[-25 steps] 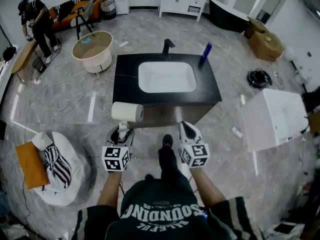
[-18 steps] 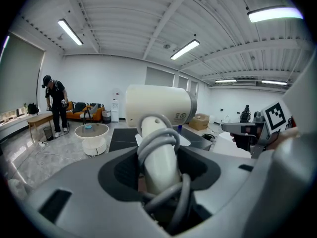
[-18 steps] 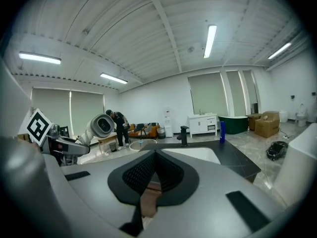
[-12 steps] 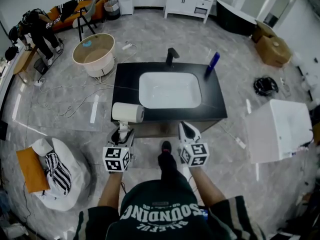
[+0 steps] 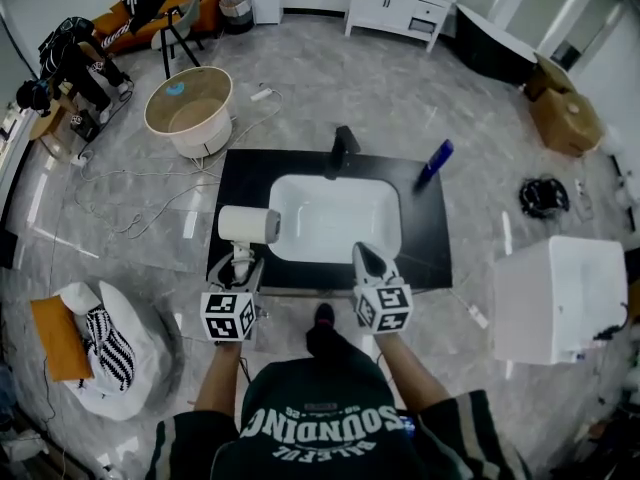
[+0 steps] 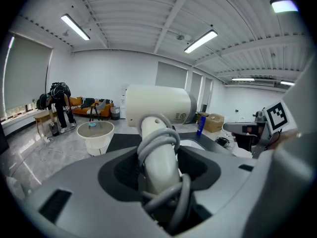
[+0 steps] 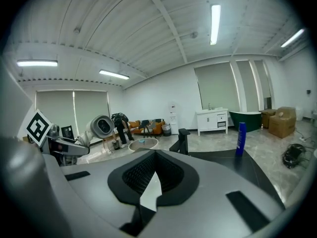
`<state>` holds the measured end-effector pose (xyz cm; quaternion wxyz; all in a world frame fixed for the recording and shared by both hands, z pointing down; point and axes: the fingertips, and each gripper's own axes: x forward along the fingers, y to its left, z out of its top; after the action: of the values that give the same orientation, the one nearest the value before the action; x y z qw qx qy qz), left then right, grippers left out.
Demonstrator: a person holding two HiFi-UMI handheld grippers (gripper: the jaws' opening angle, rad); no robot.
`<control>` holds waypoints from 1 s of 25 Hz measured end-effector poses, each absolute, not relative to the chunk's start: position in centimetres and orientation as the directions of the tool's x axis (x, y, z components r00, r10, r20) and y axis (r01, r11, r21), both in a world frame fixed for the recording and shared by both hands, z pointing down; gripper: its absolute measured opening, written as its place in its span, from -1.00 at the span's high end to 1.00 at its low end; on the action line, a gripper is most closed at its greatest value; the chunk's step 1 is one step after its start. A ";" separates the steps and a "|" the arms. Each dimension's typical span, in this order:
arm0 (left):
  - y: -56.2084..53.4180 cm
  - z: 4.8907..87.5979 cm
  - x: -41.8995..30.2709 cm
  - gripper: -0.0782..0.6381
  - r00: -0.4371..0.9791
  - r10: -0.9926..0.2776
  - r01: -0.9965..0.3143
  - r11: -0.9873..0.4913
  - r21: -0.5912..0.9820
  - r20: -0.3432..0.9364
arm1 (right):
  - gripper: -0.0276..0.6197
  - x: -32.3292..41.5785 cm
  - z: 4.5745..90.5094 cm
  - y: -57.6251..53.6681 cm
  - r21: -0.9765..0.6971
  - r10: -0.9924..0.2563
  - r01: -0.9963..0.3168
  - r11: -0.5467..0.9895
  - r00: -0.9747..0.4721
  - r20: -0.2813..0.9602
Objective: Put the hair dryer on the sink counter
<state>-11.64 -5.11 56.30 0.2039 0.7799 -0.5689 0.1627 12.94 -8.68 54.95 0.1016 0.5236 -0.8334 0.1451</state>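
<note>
- Head view: the left gripper [image 5: 238, 266] holds a white hair dryer [image 5: 248, 225] by its handle, barrel level, over the front left of the black sink counter [image 5: 243, 173], just left of the white basin [image 5: 335, 218]. The right gripper [image 5: 367, 261] hangs at the basin's front edge. A black faucet [image 5: 343, 144] and a blue bottle [image 5: 434, 163] stand at the counter's back.
- Left gripper view: the 2 jaws are clamped on the dryer's handle [image 6: 159, 165], which has grey cord [image 6: 157, 144] looped round it. The barrel [image 6: 157, 105] sits above the jaws.
- Right gripper view: the 2 jaws are drawn together with nothing between them. The dryer [image 7: 101, 126] shows at the left, its round end toward the camera, and the bottle [image 7: 241, 139] at the right.
</note>
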 end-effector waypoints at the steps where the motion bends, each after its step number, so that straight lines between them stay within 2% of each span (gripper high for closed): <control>1: -6.1 56.3 -11.3 0.17 0.295 -0.821 -0.955 -0.262 0.136 0.489 | 0.91 13.2 55.0 -9.8 -0.135 -0.839 -0.900 0.415 -0.436 0.325; 10: -12.4 55.9 -10.1 0.17 0.261 -0.829 -0.965 -0.224 0.133 0.494 | 0.91 12.4 54.4 -17.4 -0.131 -0.800 -0.862 0.489 -0.504 0.327; 25: -21.3 56.3 -14.7 0.17 0.277 -0.820 -0.961 -0.238 0.142 0.501 | 0.91 7.8 54.6 -25.2 -0.129 -0.801 -0.865 0.485 -0.498 0.332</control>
<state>-14.70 -21.26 56.29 0.2153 0.7695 -0.5786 0.1636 7.83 -25.22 54.61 0.1139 0.4876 -0.8541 0.1406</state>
